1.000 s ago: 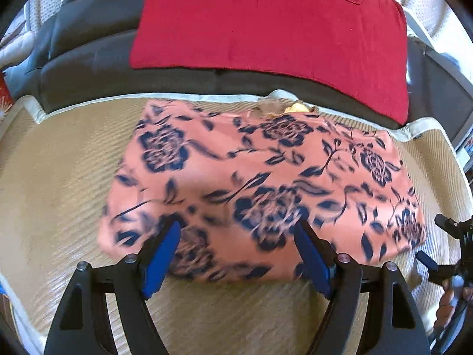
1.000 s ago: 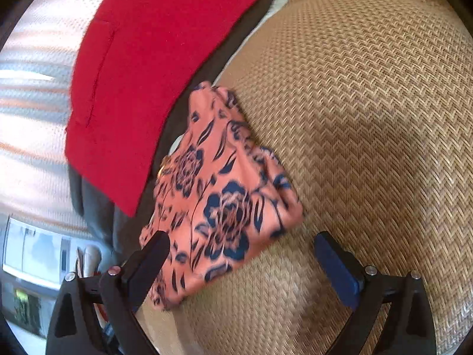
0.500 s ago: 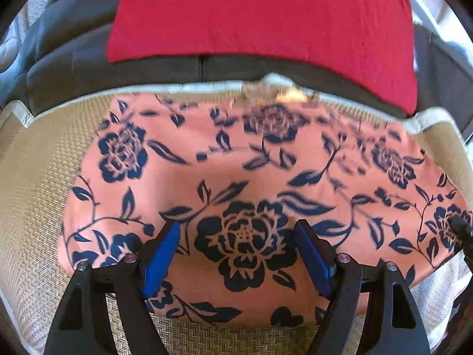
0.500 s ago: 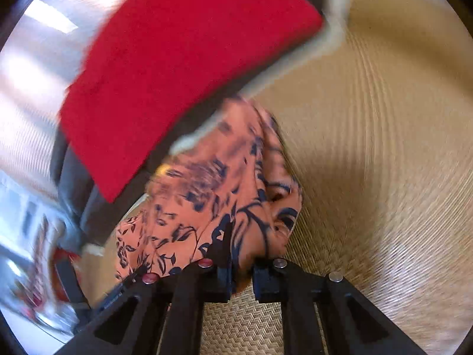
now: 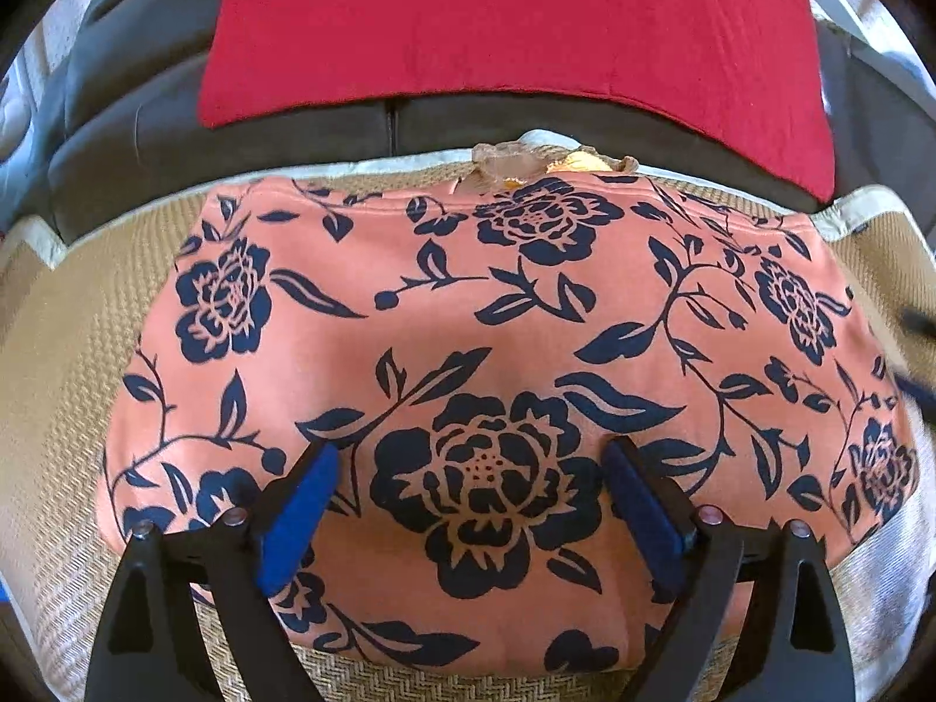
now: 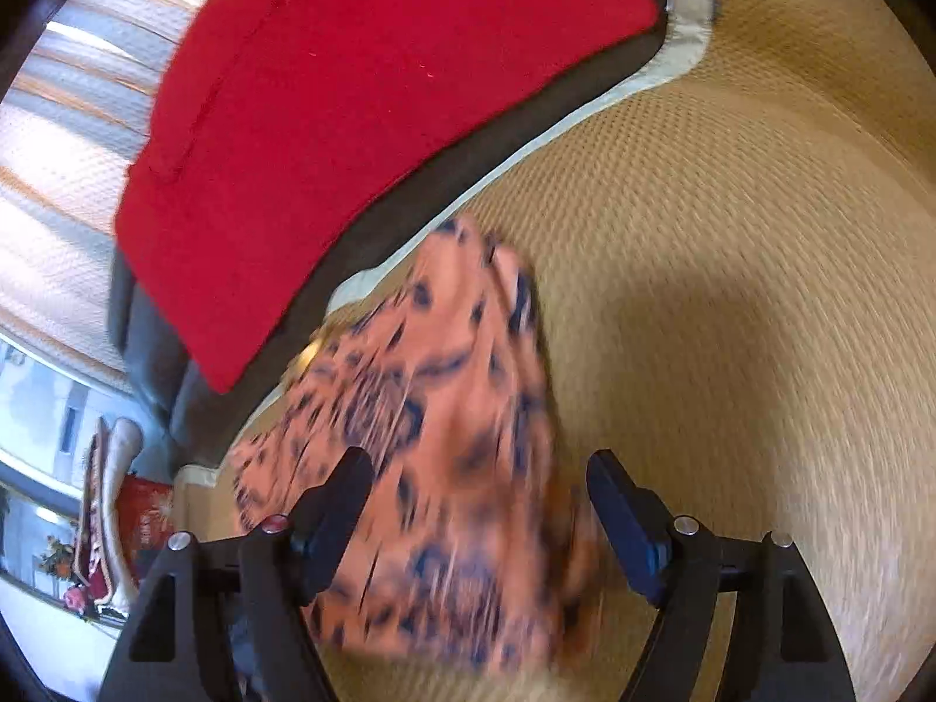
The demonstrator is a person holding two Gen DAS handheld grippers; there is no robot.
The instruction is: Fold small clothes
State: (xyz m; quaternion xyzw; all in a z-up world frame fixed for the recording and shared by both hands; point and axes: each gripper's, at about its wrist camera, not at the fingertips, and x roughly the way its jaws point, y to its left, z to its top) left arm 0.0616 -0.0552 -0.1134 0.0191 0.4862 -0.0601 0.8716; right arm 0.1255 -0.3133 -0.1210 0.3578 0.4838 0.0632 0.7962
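A folded salmon-pink garment with a dark blue flower print lies on a woven straw mat. My left gripper is open right over the garment's near half, fingers spread to either side of a large printed flower. In the right wrist view the same garment appears blurred by motion, its end lying between the spread fingers of my right gripper, which is open. I cannot tell whether either gripper touches the cloth.
A red cloth hangs over the dark grey backrest behind the mat; it also shows in the right wrist view. The mat's pale border runs along the back. Bare mat extends to the right.
My left gripper has moved in closer over the garment. My right gripper was open, then shut on the garment's end half a second ago, and now stands open again.
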